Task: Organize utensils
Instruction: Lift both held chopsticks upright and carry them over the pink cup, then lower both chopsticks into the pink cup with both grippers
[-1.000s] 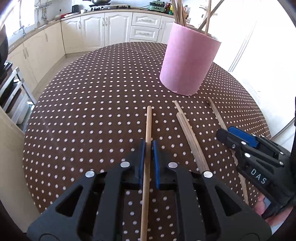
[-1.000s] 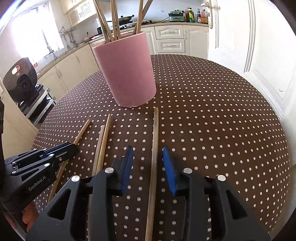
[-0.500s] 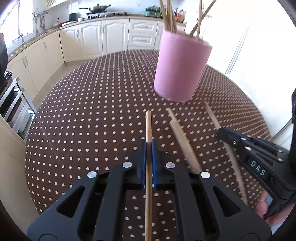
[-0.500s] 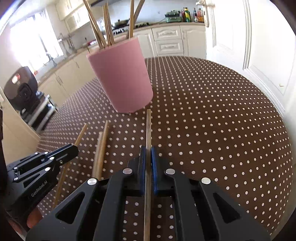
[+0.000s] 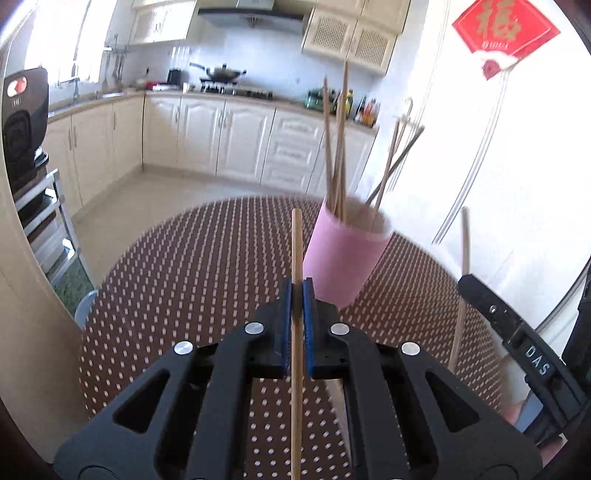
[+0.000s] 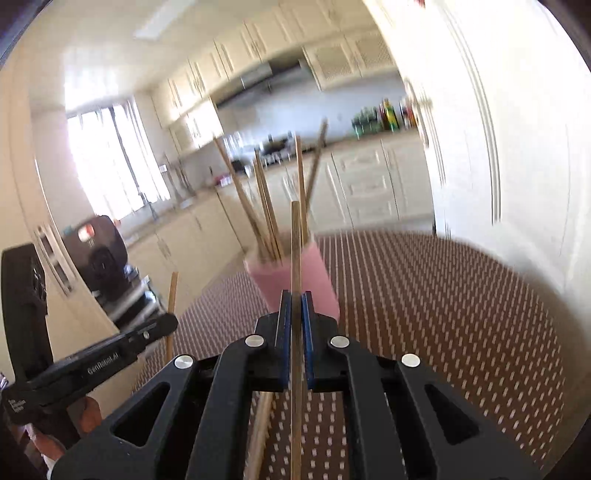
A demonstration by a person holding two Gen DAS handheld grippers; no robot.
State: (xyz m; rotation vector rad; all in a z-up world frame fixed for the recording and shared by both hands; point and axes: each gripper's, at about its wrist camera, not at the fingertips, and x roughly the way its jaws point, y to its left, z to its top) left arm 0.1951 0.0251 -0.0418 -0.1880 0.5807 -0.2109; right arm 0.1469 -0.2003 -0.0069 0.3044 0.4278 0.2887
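Both claws up off the dotted desk [image 5: 184, 266], left claw [image 5: 297, 295] clenched on one chopstick [image 5: 296, 251], right claw [image 6: 295, 299] on another [image 6: 295, 240], and the crowded pink holder [image 5: 343, 258] just ahead could deflect either tip.

Home kitchen: cream cabinets [image 5: 236, 136], wok on stove [image 5: 223, 75], range hood [image 5: 251, 14].

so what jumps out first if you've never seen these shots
Each gripper is shut on one wooden chopstick: the left gripper holds the left chopstick, the right gripper the right chopstick. Just beyond them, a pink holder bristling with chopsticks stands on the dotted brown table.
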